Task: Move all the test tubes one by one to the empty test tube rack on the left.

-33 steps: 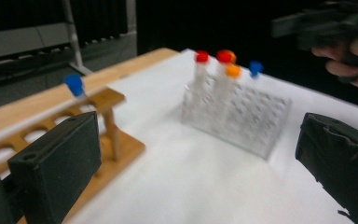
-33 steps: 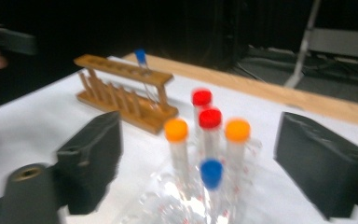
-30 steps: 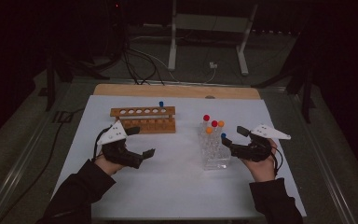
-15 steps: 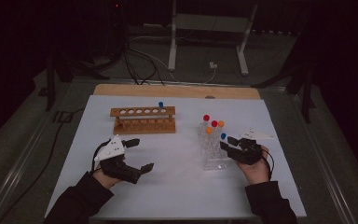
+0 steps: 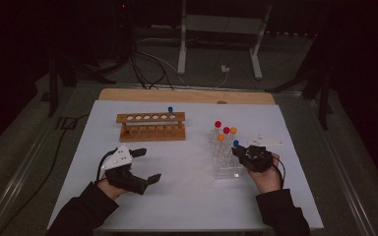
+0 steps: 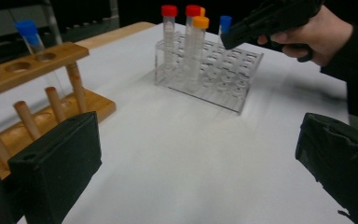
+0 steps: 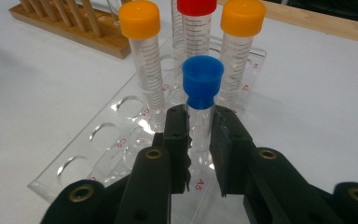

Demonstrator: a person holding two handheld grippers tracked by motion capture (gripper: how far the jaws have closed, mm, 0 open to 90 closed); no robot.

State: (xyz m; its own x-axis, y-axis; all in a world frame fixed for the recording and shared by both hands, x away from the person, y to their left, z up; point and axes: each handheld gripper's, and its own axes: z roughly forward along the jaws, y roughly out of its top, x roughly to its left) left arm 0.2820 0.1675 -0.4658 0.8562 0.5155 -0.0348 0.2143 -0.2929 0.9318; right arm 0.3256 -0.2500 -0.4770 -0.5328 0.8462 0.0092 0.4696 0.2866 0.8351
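Note:
A clear plastic rack [image 5: 225, 164] stands at the right of the white mat, with red-capped and orange-capped tubes [image 7: 142, 70] upright at its far end. My right gripper [image 7: 199, 126] has just been closing, and its pads press on a blue-capped tube [image 7: 203, 79] just below the cap. That tube stands upright in a hole at the rack's edge. In the high view the right gripper [image 5: 237, 150] sits at the rack's right side. My left gripper [image 5: 150, 164] rests low over the mat at the left, open with nothing between its jaws [image 6: 198, 158].
A wooden tube rack [image 5: 151, 127] stands at the middle left and holds one blue-capped tube [image 5: 170, 109] at its right end. A wooden board [image 5: 187, 95] lies along the mat's far edge. A white three-cornered piece [image 5: 266, 140] lies right of the clear rack.
My right gripper sank to the clear rack and shut on the blue-capped tube. My left gripper drew back toward the near edge and settled low.

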